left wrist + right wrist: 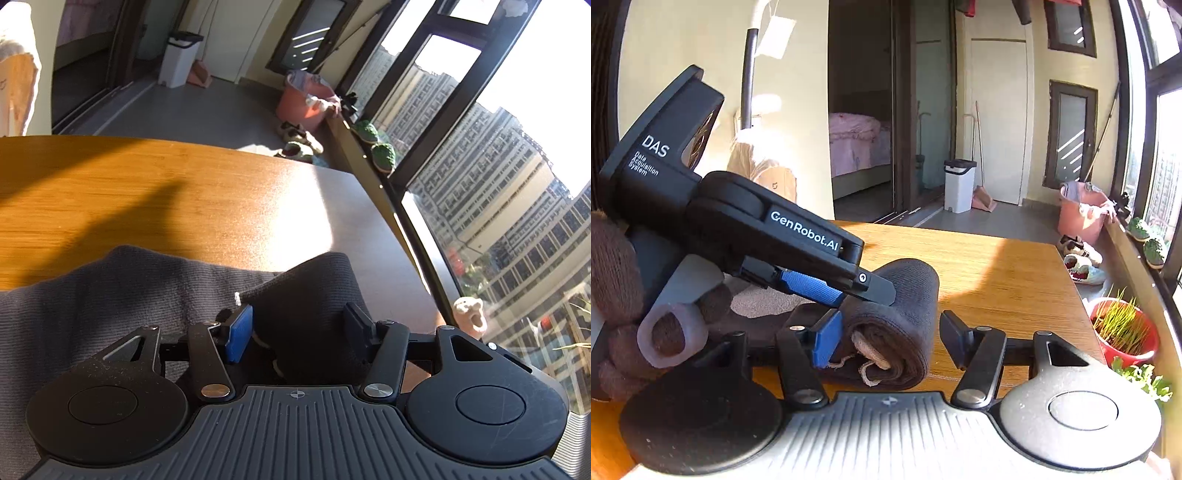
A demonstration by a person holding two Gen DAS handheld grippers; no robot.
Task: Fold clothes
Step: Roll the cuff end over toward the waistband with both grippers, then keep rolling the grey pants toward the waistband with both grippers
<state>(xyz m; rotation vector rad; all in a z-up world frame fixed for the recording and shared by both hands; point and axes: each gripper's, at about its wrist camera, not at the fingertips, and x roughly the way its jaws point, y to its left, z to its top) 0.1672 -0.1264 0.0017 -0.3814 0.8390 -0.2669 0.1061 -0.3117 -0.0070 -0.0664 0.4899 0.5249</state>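
Observation:
A dark grey knitted garment (110, 295) lies on the wooden table (147, 192), with its right end rolled up into a thick roll (905, 317). My left gripper (299, 325) is open, its fingers standing on either side of the raised roll (314, 288). In the right wrist view the left gripper (864, 291) comes in from the left and rests on top of the roll. My right gripper (890, 339) is open at the roll's near end; its blue left pad (825, 341) touches the roll, the right finger stands apart.
The table's far edge (960, 230) and right edge are near. On the floor beyond stand a pink bucket (1078, 214), shoes (1082, 262), a white bin (958, 184) and a red plant pot (1123, 328). A window runs along the right.

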